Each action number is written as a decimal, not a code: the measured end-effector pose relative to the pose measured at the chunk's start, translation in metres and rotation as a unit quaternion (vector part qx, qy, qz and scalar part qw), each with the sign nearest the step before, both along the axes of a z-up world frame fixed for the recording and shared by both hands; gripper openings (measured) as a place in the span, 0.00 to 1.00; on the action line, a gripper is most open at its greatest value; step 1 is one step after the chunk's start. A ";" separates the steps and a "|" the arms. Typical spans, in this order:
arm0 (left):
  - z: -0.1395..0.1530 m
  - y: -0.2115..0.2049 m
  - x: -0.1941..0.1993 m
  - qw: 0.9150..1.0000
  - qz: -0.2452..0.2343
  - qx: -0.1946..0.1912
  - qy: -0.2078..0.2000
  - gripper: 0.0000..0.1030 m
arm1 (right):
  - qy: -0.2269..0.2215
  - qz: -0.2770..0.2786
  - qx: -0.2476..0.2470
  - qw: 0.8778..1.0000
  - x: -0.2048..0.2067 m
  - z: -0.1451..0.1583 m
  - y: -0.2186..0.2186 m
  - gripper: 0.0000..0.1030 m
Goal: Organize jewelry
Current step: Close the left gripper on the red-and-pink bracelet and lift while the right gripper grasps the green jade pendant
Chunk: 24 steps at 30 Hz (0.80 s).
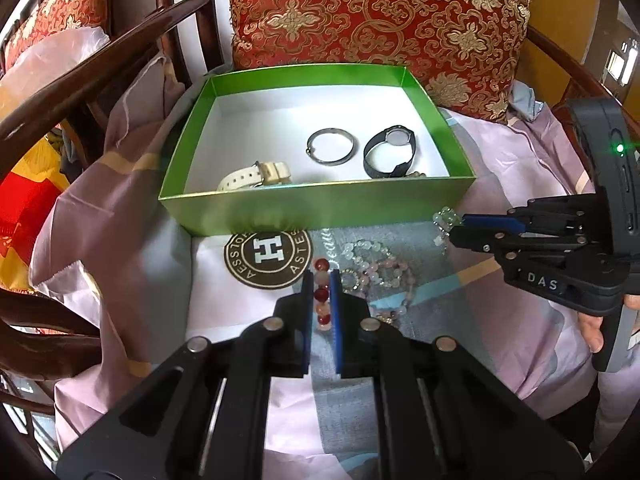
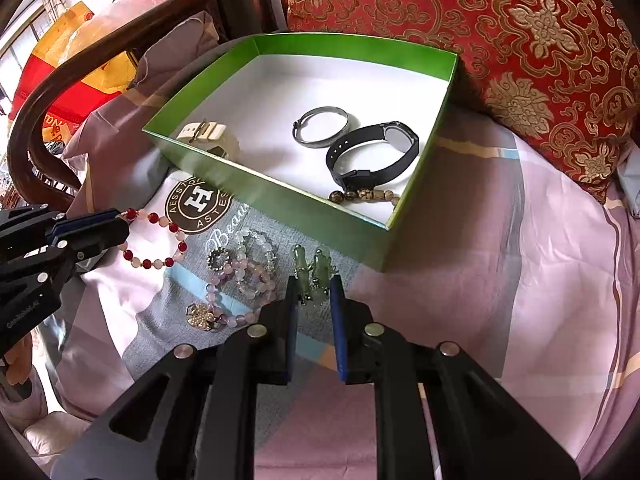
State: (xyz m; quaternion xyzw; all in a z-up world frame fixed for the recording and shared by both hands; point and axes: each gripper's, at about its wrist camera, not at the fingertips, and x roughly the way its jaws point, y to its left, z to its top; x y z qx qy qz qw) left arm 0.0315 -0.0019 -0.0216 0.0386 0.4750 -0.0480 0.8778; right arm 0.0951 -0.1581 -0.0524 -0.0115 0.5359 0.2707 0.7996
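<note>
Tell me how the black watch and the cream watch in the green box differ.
The black watch has a slim, smooth strap and a round face; the cream watch looks chunkier, and its face is hidden. The black watch lies near the box's right wall beside the silver bangle; the cream watch rests against the left front wall. Both sit inside the green box with straps buckled into loops.

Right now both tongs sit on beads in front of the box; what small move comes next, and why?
Probably lift the left tongs straight up. They look closed on the red-and-pink bead bracelet, most of which lies on the cloth just short of the green box, so the strand needs height to clear the near wall.
</note>
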 end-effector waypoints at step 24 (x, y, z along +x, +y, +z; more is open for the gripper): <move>0.006 -0.002 -0.002 1.000 -0.005 -0.007 -0.010 0.07 | 0.000 0.004 0.004 1.000 0.000 0.002 -0.002 0.15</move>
